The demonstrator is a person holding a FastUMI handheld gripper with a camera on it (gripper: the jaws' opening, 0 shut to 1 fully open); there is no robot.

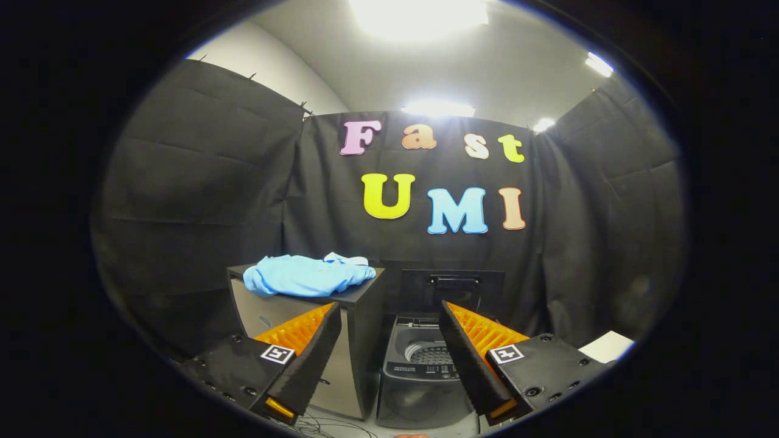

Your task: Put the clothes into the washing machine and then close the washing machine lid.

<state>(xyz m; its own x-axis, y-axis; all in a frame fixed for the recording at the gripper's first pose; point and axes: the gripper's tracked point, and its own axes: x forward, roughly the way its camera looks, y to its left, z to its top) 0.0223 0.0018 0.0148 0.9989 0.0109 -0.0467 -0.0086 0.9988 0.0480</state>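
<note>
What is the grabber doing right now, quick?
Gripper: open, holding nothing; blue shirt lies beyond it on the cabinet.

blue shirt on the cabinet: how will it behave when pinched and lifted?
Probably floppy: the blue shirt lies crumpled in soft folds on the dark cabinet, so it should drape and trail. Likely light, as thin cloth. A hanging part may snag on the open washing machine rim. The gripper is open, well short of it.

Camera rides the tongs [389, 313], facing the booth wall [201, 182] from afar.
</note>
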